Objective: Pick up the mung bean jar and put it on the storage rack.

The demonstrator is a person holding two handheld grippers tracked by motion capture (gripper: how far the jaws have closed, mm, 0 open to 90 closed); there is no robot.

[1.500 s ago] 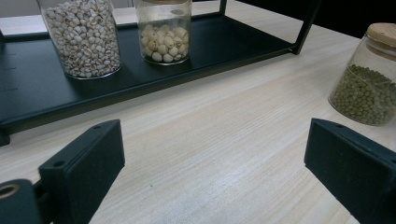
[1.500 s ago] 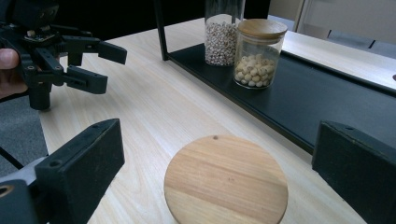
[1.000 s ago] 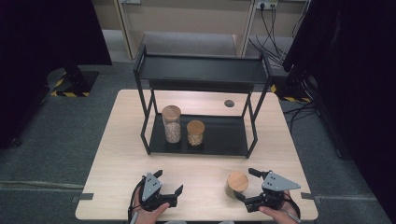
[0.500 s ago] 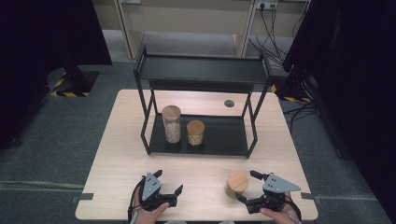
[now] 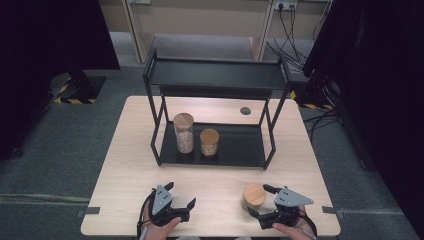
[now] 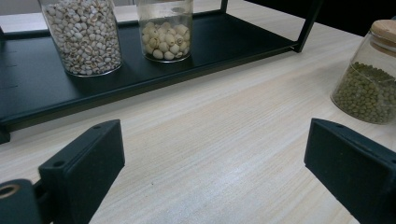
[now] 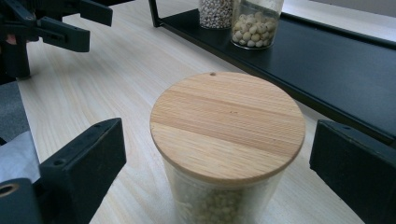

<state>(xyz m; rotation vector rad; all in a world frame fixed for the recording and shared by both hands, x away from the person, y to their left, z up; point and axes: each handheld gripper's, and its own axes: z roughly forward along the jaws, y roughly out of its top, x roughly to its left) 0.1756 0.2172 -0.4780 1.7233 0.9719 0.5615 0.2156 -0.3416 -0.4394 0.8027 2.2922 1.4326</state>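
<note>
Clearly, the jar (image 7: 228, 149) could be tipped if clipped by the wide-open right hand-held gripper (image 7: 219, 186); left hand-held gripper (image 6: 210, 168) equally wide, empty.

Pale matt wood-grain table (image 5: 130, 165); matt black metal rack (image 5: 215, 75); clear glass jar (image 7: 224, 186) (smooth wooden lid).

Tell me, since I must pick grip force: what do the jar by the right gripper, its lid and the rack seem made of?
The jar looks like clear glass: its contents show through. Its lid seems pale, matte wood, with visible grain. The rack appears to be black-coated metal, judging by its thin, straight frame.
</note>
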